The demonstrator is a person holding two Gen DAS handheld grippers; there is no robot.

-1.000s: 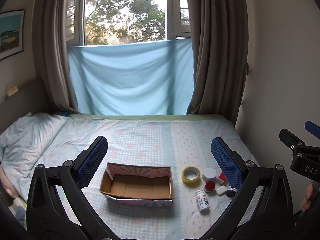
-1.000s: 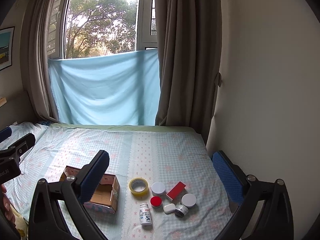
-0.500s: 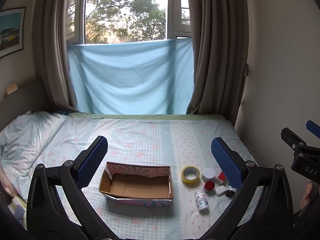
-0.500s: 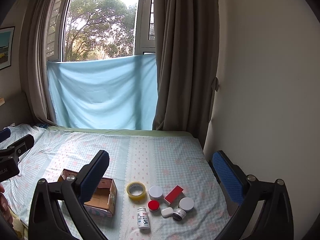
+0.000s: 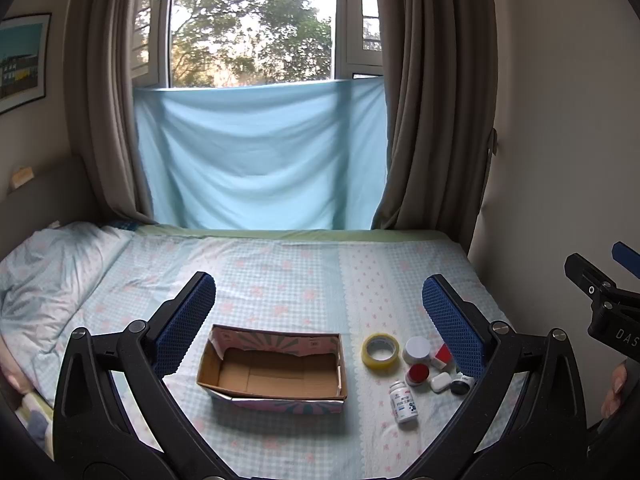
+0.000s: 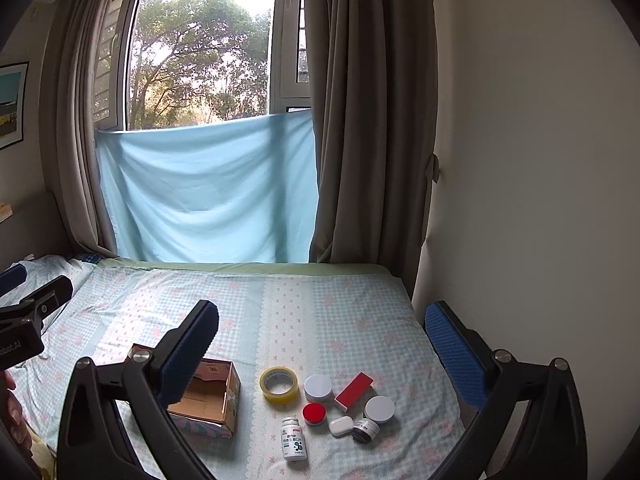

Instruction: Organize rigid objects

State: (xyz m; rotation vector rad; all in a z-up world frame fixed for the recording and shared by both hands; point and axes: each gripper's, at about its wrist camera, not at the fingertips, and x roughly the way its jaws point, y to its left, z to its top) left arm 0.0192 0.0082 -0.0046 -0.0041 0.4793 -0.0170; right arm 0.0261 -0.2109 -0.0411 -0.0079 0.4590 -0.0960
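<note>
An open cardboard box (image 5: 274, 370) (image 6: 208, 394) lies on the bed. To its right sit a yellow tape roll (image 5: 380, 351) (image 6: 278, 383), a white pill bottle (image 5: 404, 402) (image 6: 293, 444), a red-lidded jar (image 5: 417, 373) (image 6: 314, 413), two white-lidded jars (image 6: 318, 387) (image 6: 379, 409), a red block (image 6: 353, 391), a white case (image 6: 341, 426) and a dark small jar (image 6: 366, 430). My left gripper (image 5: 319, 316) is open and empty, above the box. My right gripper (image 6: 322, 344) is open and empty, above the small objects.
The bed (image 5: 280, 272) has a checked sheet, with a pillow (image 5: 48, 268) at the left. A wall (image 6: 520, 160) runs along the bed's right edge. Curtains and a blue cloth (image 5: 260, 156) hang at the far side.
Both grippers have drifted slightly; the view shifted a little so the objects appear a bit lower and further left. Nothing was grasped or moved.
</note>
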